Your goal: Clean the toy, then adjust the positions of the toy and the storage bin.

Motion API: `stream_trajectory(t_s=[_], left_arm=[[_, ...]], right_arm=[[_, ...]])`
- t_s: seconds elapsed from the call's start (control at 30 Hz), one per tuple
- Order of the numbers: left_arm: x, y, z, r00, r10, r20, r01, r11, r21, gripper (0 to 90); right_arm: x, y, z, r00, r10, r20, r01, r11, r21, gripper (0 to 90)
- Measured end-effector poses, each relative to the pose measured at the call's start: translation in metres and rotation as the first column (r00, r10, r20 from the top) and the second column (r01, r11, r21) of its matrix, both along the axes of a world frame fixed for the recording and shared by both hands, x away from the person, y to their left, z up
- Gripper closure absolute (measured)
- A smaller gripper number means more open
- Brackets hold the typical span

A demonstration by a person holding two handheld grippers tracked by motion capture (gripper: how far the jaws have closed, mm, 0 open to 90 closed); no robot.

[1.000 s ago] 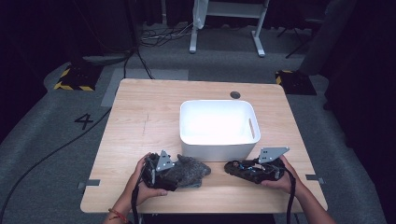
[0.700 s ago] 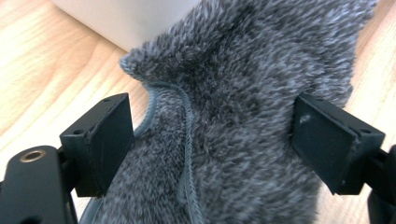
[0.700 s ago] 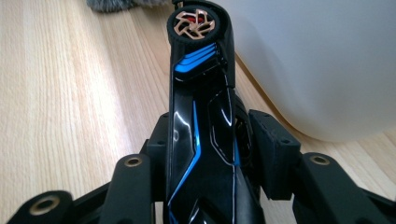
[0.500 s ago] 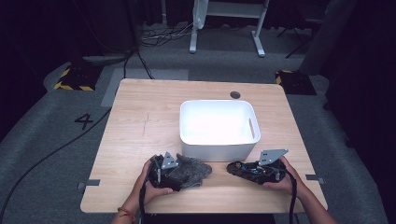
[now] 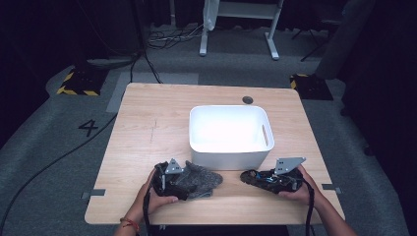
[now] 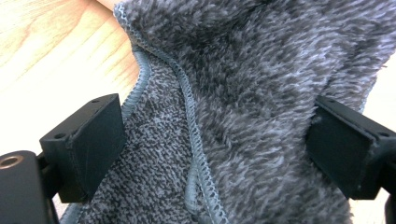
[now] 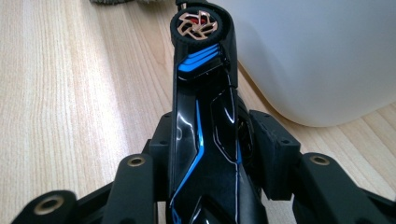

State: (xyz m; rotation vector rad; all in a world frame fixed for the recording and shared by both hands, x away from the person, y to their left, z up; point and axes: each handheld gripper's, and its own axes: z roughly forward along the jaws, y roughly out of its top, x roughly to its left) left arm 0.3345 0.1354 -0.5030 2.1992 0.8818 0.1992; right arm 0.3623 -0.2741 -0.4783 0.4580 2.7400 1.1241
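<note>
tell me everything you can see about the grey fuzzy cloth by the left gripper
The grey cloth is a fleecy, mottled dark-and-light grey fabric with a stitched hem running along its edge. It lies crumpled in a small heap on the wooden table, near its front edge, just in front of the white bin. The left gripper sits over it; its jaws have just been opening and now stand wide on either side of the fabric, which bulges between them, not visibly pinched.

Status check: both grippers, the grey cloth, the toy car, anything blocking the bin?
Left gripper jaws just opened wide, grey cloth loose between them on the table. Right gripper clamped on black-and-blue toy car. White bin right behind, nothing in between.
</note>
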Motion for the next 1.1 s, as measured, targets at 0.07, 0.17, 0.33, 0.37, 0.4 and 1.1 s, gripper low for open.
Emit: stream_trajectory(t_s=[0.07, 0.17, 0.33, 0.37, 0.4, 1.1], left_arm=[[-0.001, 0.000, 0.000, 1.0000, 0.001, 0.001, -0.001, 1.0000, 0.005, 8.8], [-0.001, 0.000, 0.000, 1.0000, 0.000, 0.001, 0.000, 1.0000, 0.005, 8.8], [0.000, 0.004, 0.000, 0.9999, -0.006, -0.011, 0.006, 0.9998, -0.018, 8.9], [0.000, 0.004, 0.000, 0.9999, -0.006, -0.011, 0.006, 0.9998, -0.017, 9.1], [0.000, 0.004, 0.000, 0.9999, -0.007, -0.013, 0.007, 0.9999, -0.014, 9.1], [-0.001, 0.005, 0.000, 1.0000, -0.001, -0.006, 0.001, 0.9999, -0.010, 9.4]], right_arm=[[0.000, 0.000, 0.000, 1.0000, -0.002, 0.001, 0.002, 1.000, -0.001, 57.0], [-0.001, -0.001, 0.000, 1.0000, -0.001, 0.005, 0.001, 1.000, -0.006, 57.0], [-0.002, -0.003, 0.002, 0.9999, 0.003, 0.011, -0.003, 1.000, -0.017, 57.0], [-0.002, -0.004, 0.002, 0.9999, 0.006, 0.014, -0.006, 1.000, -0.014, 56.9], [-0.002, -0.005, 0.002, 0.9999, 0.004, 0.010, -0.004, 1.000, -0.010, 57.0], [-0.017, -0.024, 0.036, 0.9955, -0.022, 0.092, 0.014, 0.996, 0.084, 57.0]])
